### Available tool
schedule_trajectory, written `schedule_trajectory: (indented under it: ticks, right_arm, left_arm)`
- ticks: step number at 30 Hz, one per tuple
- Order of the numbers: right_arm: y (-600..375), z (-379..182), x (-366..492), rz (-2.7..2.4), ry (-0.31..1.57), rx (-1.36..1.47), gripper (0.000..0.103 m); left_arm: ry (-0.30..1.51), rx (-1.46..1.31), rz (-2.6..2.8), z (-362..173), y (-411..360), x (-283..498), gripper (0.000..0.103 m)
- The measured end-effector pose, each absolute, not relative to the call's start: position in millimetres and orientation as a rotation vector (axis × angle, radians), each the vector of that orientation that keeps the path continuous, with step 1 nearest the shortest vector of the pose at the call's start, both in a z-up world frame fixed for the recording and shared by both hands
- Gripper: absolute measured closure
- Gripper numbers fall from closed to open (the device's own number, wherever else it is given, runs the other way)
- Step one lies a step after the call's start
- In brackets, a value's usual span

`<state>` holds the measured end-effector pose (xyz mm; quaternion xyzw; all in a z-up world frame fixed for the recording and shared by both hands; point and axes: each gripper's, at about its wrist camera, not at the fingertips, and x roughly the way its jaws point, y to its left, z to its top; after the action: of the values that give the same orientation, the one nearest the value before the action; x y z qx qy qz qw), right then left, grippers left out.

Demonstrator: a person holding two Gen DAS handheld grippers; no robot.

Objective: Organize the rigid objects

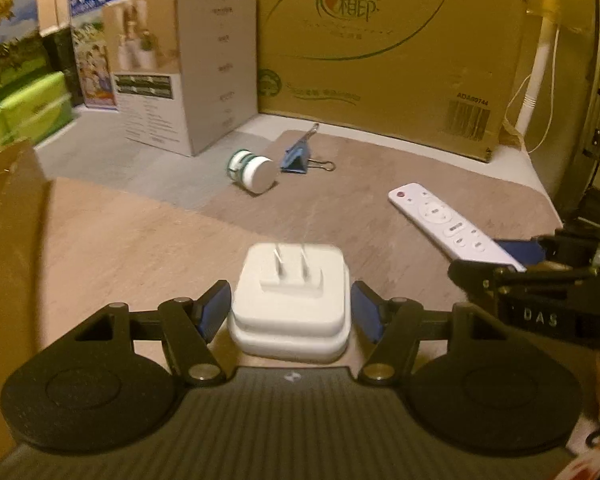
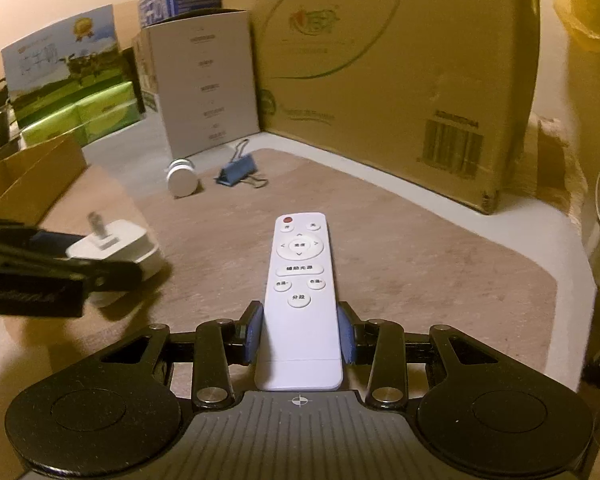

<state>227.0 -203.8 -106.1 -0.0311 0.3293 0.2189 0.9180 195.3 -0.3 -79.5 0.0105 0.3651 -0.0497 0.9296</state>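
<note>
1. White plastic charger plug (image 1: 290, 300) sits between the blue pads of the left gripper (image 1: 290, 308), prongs up. The pads stand at half width, against or just beside its two flanks; whether they press can't be told for sure, but the plug looks carried w/ the gripper.
2. White remote (image 2: 300, 292) is clamped low on its body by the right gripper (image 2: 300, 336), pads narrow and tight on both long edges.
3. Key relation: the remote's long axis runs straight along the gripper's pointing line, red button end at 12 o'clock, butt end at 6 o'clock near the camera. So it will go in lengthwise, nose first.
4. From the left wrist view, the right gripper & remote lie at 3 o'clock, close by. From the right wrist view, the left gripper w/ plug is at 9 o'clock.
5. Cardboard bin (image 2: 32, 176) w/ open top lies at 10 o'clock from the right gripper, just beyond the left one. Judgement: the left hand is nearer, so the plug likely goes first.
6. Still on the brown mat (image 2: 420, 264): a white round jar (image 1: 256, 174) on its side & a blue binder clip (image 1: 296, 158), just beside each other, at 12 o'clock, well apart from both grippers.
</note>
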Motion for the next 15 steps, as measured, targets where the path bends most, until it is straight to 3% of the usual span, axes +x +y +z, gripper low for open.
schedule_trajectory:
  ticks: [4,15]
  right_arm:
    - [-198,-108,223,0.441,0.663,-0.101,0.050]
    - [-202,-112,221,0.440,0.644,-0.068,0.050]
  left_arm:
    - [0.727,-0.005,-0.105,-84,2,191,0.035]
    - [0.686,0.045,-0.136,-93,-3,192,0.036]
